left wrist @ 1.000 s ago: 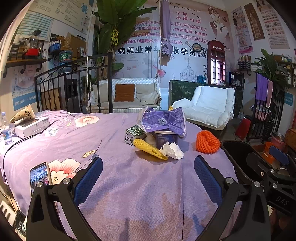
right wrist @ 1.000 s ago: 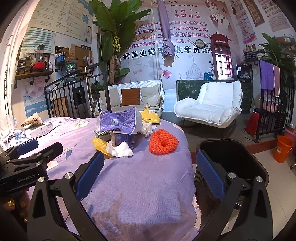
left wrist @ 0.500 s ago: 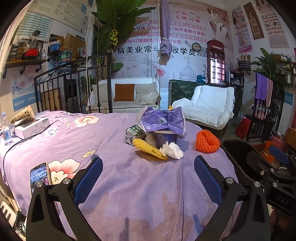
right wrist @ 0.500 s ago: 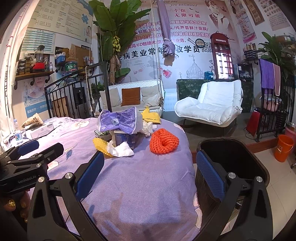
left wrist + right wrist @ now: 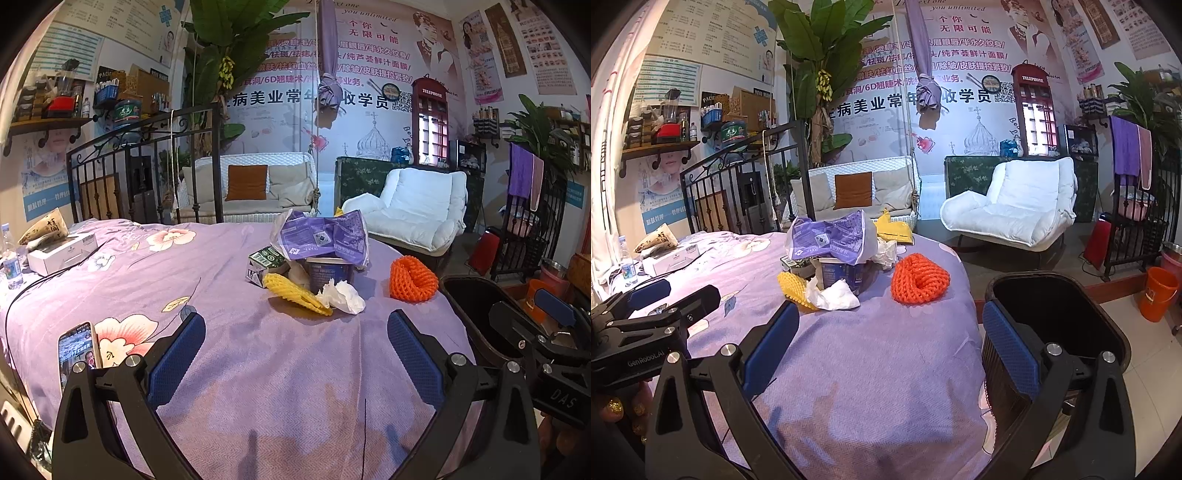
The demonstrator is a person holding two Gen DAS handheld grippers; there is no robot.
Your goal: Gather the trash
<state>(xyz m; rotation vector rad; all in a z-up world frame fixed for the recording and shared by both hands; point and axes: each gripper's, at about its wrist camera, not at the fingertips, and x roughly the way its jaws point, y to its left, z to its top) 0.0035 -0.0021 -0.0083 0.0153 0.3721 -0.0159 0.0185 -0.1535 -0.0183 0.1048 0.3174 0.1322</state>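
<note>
The pickup has not begun, I judge: the left gripper [image 5: 295, 354] and right gripper [image 5: 890, 347] hover over the bed [image 5: 258, 387], fingers wide apart and empty. The trash sits in 1 heap near the bed's far edge: a purple bag [image 5: 323, 236], a tub [image 5: 328, 271], a yellow net [image 5: 295, 293], a crumpled tissue [image 5: 343, 297], with an orange net [image 5: 919, 278] just beside. The black bin [image 5: 1056, 317] stands beside the bed. Next likely calls for reaching forward to 1 light piece.

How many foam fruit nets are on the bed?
2. The orange net lies apart, on the bin side of the trash pile. The yellow net lies at the pile's near edge, touching the tissue. More may be hidden beneath the purple bag.
</note>
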